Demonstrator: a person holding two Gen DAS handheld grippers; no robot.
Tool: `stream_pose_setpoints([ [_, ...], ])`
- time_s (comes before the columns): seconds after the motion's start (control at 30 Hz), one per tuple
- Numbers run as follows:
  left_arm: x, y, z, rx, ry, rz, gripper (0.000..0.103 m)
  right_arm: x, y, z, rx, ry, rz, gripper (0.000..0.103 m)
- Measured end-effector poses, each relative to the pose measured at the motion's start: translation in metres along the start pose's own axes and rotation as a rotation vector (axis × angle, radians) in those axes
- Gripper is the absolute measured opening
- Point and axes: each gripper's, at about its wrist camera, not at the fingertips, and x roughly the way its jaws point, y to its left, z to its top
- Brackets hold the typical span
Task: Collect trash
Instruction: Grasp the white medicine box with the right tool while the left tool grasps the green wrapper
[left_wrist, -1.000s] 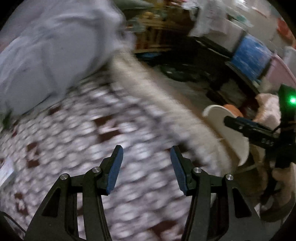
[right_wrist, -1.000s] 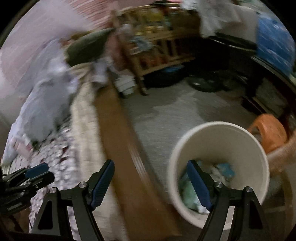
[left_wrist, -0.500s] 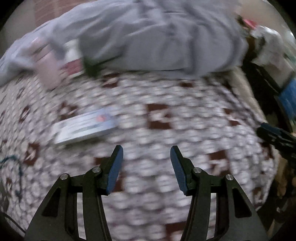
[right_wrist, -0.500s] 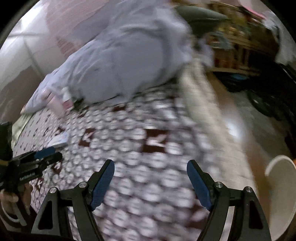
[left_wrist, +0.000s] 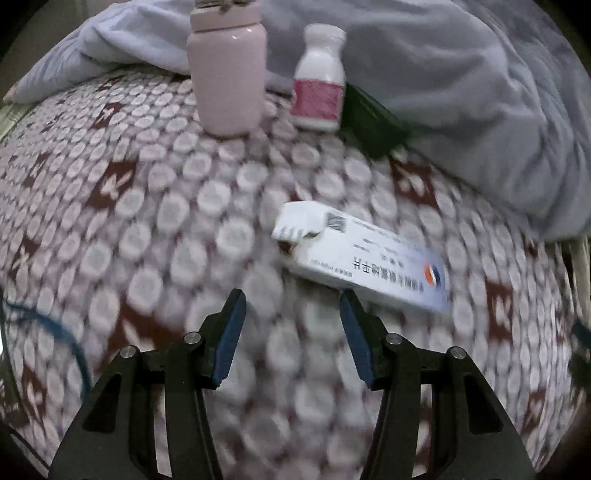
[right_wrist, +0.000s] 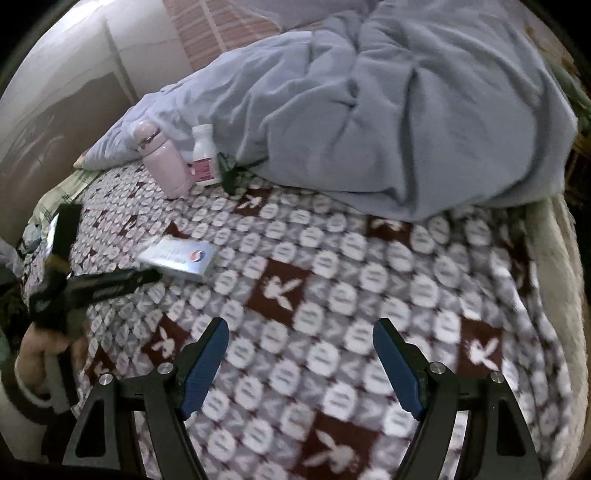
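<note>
A flat white and blue medicine box (left_wrist: 362, 254) with an open end flap lies on the patterned bed blanket (left_wrist: 147, 221). It also shows in the right wrist view (right_wrist: 179, 254). My left gripper (left_wrist: 291, 306) is open and empty, low over the blanket, just short of the box, which lies ahead and to the right. In the right wrist view the left gripper (right_wrist: 140, 277) reaches in from the left, its tips beside the box. My right gripper (right_wrist: 301, 328) is open and empty above the blanket's middle.
A pink bottle (left_wrist: 227, 70) and a white pill bottle with a pink label (left_wrist: 319, 81) stand at the back, against a rumpled grey-blue duvet (right_wrist: 388, 110). A dark green object (left_wrist: 369, 122) lies beside them. The bed's edge (right_wrist: 565, 277) runs along the right.
Both views swung from the floor and the white bin over onto the bed. My left gripper came down close to the medicine box. Both grippers stayed open.
</note>
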Motion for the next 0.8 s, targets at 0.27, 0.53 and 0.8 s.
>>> stream_pose_setpoints([
  [0.27, -0.018, 0.018, 0.029, -0.012, -0.048, -0.044, 0.051, 0.041, 0.038, 0.031, -0.073, 0.026, 0.134, 0.078],
  [0.53, -0.046, 0.045, 0.029, -0.024, -0.055, -0.02, 0.051, 0.123, 0.107, 0.079, -0.271, 0.102, 0.254, 0.08],
  [0.8, -0.045, 0.046, 0.046, -0.065, -0.074, -0.069, 0.052, 0.181, 0.127, 0.084, -0.351, 0.173, 0.231, 0.057],
])
